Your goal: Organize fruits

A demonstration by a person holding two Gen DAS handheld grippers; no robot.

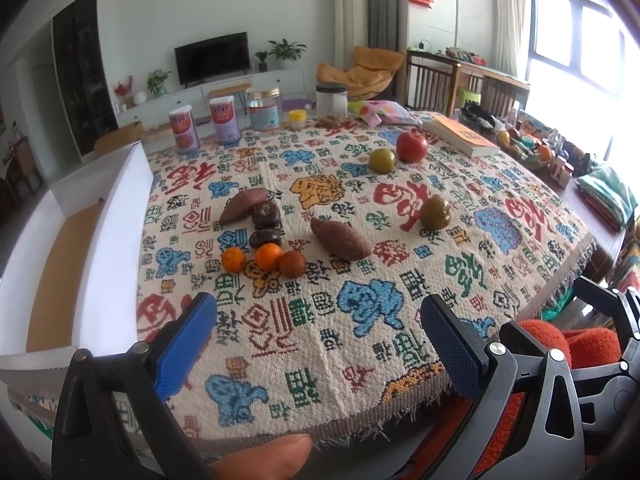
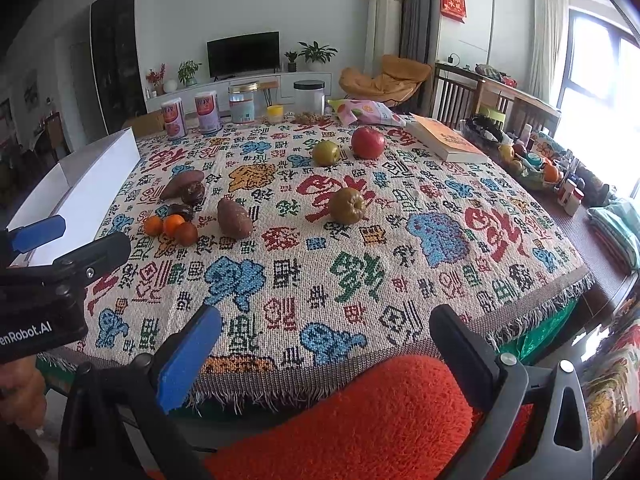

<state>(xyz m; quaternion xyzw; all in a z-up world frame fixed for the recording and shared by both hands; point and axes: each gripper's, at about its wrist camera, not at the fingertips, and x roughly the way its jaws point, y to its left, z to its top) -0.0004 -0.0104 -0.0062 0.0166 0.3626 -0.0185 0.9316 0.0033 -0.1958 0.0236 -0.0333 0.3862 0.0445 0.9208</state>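
On the patterned tablecloth [image 1: 360,320] lie a red apple [image 1: 411,146], two green pears [image 1: 382,160] [image 1: 435,212], two sweet potatoes [image 1: 340,239] [image 1: 243,205], dark brown fruits [image 1: 266,214] and small oranges [image 1: 269,256]. The same fruits show in the right wrist view: apple [image 2: 368,143], near pear [image 2: 347,205], sweet potato [image 2: 234,218], oranges [image 2: 173,224]. A white box [image 1: 116,240] stands open at the table's left edge. My left gripper [image 1: 320,340] is open and empty over the near cloth. My right gripper [image 2: 324,352] is open and empty before the table edge.
Tins [image 1: 184,130], jars [image 1: 263,109], a snack bag [image 1: 380,112] and a book [image 1: 460,134] line the table's far side. An orange fuzzy cushion [image 2: 360,420] lies below the right gripper. A cluttered side table [image 2: 532,160] stands to the right.
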